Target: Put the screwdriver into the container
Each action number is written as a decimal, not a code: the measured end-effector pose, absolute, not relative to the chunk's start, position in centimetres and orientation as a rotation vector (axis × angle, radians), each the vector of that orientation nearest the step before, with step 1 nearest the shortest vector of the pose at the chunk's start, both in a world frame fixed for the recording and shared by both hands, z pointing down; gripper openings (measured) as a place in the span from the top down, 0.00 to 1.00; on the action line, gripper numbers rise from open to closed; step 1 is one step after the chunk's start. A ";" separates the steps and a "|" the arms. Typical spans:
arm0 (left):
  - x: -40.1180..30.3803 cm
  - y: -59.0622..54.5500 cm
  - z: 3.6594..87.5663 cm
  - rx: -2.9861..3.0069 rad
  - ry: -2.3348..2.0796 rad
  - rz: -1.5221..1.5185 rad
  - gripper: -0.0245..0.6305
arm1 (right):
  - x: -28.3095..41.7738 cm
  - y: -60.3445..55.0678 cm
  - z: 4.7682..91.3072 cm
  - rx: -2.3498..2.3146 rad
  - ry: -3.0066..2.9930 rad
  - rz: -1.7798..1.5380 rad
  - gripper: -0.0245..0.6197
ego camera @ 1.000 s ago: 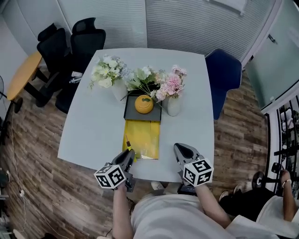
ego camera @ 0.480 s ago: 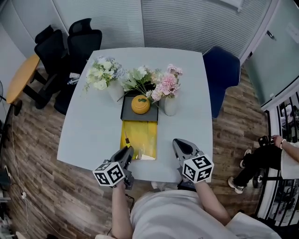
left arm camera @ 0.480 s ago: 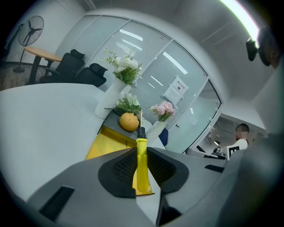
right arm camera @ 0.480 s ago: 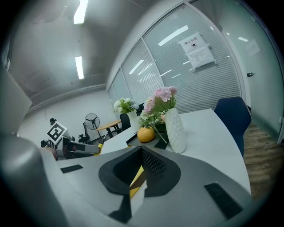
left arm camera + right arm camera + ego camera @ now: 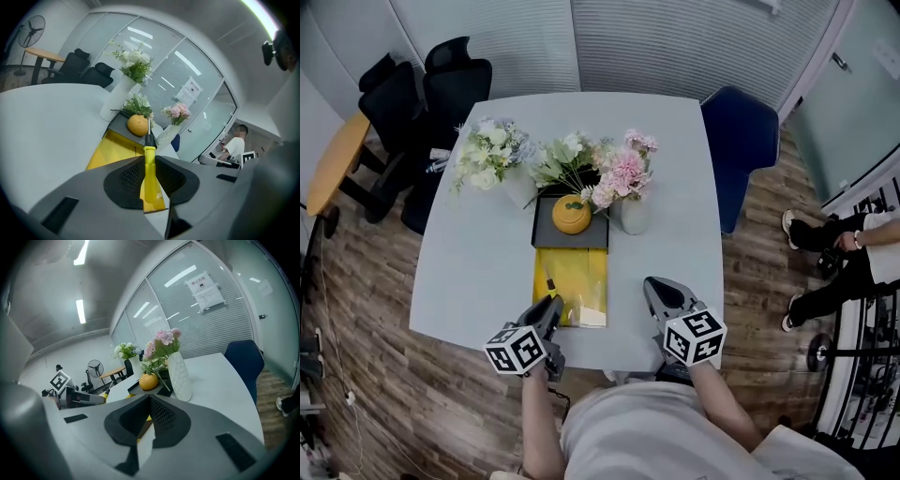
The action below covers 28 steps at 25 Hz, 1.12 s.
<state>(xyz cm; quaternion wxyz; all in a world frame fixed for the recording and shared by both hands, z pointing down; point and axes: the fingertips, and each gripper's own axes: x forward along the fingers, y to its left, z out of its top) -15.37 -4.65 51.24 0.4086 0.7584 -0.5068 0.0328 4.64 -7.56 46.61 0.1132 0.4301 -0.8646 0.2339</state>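
A yellow-handled screwdriver point(image 5: 149, 180) is gripped in the left gripper point(image 5: 149, 158), shaft pointing far over the counter point(image 5: 478, 272); the right gripper point(image 5: 150, 400) is closed, empty.

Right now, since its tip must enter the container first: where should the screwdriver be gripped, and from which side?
Grip the screwdriver by its yellow handle, from the butt end, as the left hand-held gripper has it: the handle is thick and straight along the jaws, leaving the thin shaft pointing forward, free.
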 end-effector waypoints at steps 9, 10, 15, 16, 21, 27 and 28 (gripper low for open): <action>-15.2 -5.4 53.8 1.869 -1.259 0.194 0.86 | 4.6 -8.8 48.2 1.239 -2.508 0.720 0.94; -15.2 -5.4 54.2 1.860 -1.258 0.209 0.86 | 4.6 -8.9 48.4 1.235 -2.504 0.725 0.94; -14.9 -6.3 55.6 1.841 -1.236 0.253 0.86 | 4.8 -9.8 49.3 1.236 -2.484 0.752 0.94; -14.8 -6.5 55.9 1.839 -1.230 0.268 0.86 | 4.9 -10.0 49.5 1.236 -2.479 0.755 0.94; -14.6 -7.2 57.3 1.832 -1.221 0.382 0.86 | 4.8 -10.8 50.6 1.224 -2.458 0.781 0.94; -14.9 -7.9 58.9 1.819 -1.205 0.553 0.86 | 4.9 -11.6 52.0 1.219 -2.427 0.817 0.94; -14.9 -8.0 59.1 1.817 -1.201 0.581 0.86 | 5.0 -11.8 52.2 1.219 -2.425 0.822 0.94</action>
